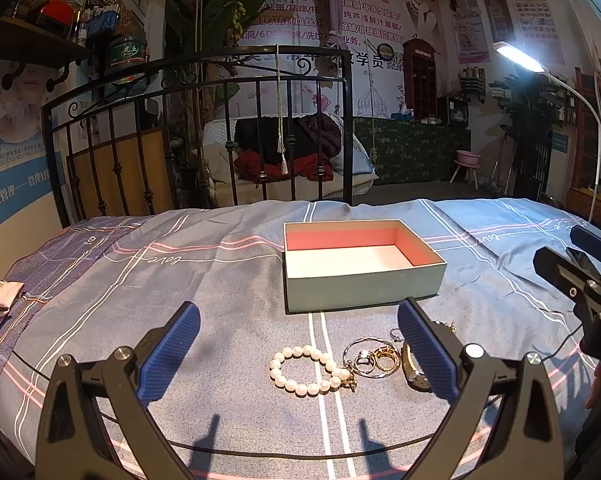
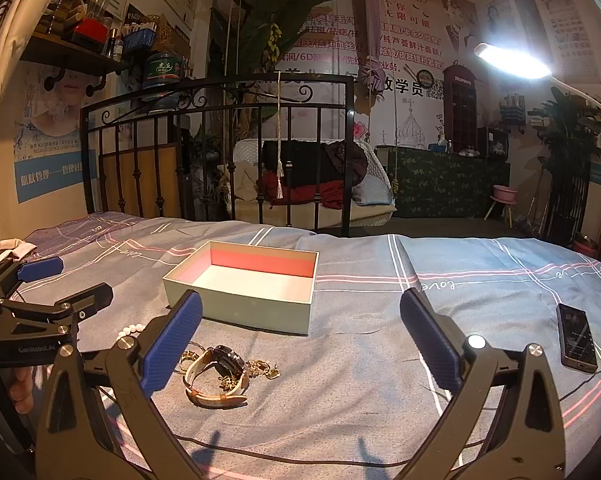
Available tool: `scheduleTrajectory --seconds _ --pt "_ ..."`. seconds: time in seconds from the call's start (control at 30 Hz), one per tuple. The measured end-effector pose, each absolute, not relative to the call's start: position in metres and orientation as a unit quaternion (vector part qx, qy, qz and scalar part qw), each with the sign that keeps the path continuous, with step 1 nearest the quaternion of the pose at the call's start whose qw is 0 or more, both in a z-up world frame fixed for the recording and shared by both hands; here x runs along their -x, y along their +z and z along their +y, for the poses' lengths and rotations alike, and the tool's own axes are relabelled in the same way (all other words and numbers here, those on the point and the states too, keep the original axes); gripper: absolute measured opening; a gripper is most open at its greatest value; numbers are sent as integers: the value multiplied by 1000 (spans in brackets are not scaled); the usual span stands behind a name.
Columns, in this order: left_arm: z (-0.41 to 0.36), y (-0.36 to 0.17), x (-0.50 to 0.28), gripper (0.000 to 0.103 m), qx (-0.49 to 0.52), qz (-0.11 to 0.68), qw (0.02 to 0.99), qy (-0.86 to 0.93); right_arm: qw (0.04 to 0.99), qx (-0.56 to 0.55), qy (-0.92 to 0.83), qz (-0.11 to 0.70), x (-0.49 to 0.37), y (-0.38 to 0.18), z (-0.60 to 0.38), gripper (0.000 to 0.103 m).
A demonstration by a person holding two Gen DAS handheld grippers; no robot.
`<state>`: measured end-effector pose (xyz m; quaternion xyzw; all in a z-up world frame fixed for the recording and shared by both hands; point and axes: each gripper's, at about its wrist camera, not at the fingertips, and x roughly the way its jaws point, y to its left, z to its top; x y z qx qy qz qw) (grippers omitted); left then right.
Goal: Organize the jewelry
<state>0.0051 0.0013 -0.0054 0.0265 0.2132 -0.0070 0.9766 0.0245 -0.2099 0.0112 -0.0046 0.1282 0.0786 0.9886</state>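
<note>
Bed (image 1: 228, 420) with soft plaid quilt, iron headboard far. Open empty box (image 1: 360, 286) mid-bed. Just near it: pearl bracelet (image 1: 306, 370), rings (image 1: 374, 358), watch (image 2: 216, 376). All likely light and slippery; pearls floppy, pinch the strand; take the watch by its strap. Left gripper (image 1: 298, 350) and right gripper (image 2: 300, 344) both spread wide, holding nothing. Open quilt all around; phone (image 2: 576, 338) right.

Left gripper (image 1: 298, 354) fingers spread wide — right gripper (image 2: 300, 348) likewise, both empty, level.
</note>
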Motion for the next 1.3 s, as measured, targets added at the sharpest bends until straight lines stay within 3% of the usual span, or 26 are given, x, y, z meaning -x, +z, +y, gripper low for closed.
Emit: scheduleTrajectory --seconds 1.3 --pt "0 -5 -3 97 -26 218 976 -14 988 4 79 130 -22 13 -212 98"
